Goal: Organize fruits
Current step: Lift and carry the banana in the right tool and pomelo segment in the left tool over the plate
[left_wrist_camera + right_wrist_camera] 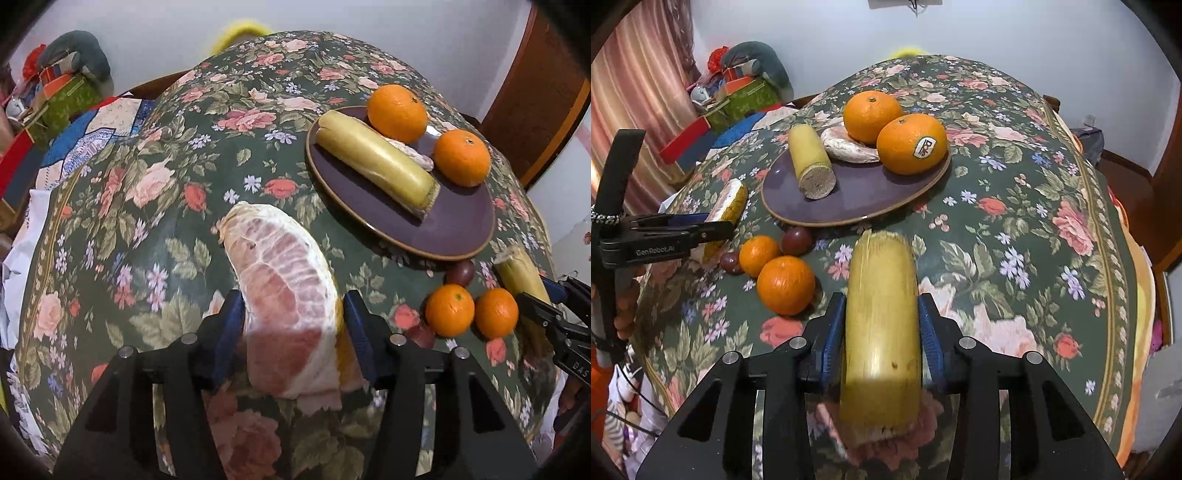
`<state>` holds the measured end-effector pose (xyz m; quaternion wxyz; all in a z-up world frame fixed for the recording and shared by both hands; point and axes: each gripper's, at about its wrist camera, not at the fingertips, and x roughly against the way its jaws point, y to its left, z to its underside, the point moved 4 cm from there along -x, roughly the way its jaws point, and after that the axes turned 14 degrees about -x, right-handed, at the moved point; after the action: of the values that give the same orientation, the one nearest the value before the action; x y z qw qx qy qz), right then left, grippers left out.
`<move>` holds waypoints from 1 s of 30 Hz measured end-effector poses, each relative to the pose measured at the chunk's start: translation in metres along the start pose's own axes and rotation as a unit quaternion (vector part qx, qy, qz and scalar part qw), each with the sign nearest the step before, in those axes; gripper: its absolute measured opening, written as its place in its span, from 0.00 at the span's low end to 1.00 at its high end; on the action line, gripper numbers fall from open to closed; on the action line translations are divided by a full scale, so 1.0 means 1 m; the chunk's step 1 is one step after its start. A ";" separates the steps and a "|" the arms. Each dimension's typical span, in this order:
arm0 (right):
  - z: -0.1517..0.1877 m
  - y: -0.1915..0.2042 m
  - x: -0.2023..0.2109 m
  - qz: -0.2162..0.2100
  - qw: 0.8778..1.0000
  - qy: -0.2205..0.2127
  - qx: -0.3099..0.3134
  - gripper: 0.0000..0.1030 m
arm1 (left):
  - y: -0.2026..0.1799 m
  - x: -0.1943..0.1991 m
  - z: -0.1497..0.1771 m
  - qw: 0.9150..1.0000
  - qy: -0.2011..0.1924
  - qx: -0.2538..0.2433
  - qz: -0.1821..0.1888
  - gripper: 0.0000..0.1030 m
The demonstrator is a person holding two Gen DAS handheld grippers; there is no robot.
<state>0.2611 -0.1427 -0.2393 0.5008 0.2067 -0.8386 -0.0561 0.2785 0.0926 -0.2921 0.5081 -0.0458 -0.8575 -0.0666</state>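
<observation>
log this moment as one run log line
left gripper: shut on pomelo wedge | right gripper: shut on sugarcane piece | plate: partly filled

In the left wrist view, the near end of the peeled pink pomelo segment (286,310) sinks behind the black left gripper (291,314), and the black right gripper (550,306) is cut by the frame's right edge, covering much of a yellow-green cane piece (517,269). From the right wrist, small dark red round fruits (796,240) sit partly hidden behind small oranges (785,284), their kind unclear. A whitish wrinkled object (846,147) on the purple round plate (857,199) is too unclear to name.
</observation>
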 end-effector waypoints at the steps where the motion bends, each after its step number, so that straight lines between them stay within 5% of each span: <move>1: -0.001 0.000 -0.001 -0.001 1.000 -0.001 0.001 0.35 | 0.000 -0.001 -0.001 1.000 -0.001 0.002 -0.003 0.53; 12: -0.005 0.003 0.007 -0.005 1.000 -0.030 -0.004 0.35 | -0.003 -0.005 -0.011 1.000 -0.012 -0.013 -0.023 0.50; 30: -0.047 0.012 0.061 -0.021 0.993 -0.115 -0.004 0.35 | -0.021 0.079 -0.033 0.992 -0.122 -0.013 -0.006 0.50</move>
<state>0.2725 -0.1507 -0.1628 0.4010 0.2143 -0.8857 -0.0937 0.2664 0.0674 -0.2085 0.3983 -0.0554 -0.9126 -0.0743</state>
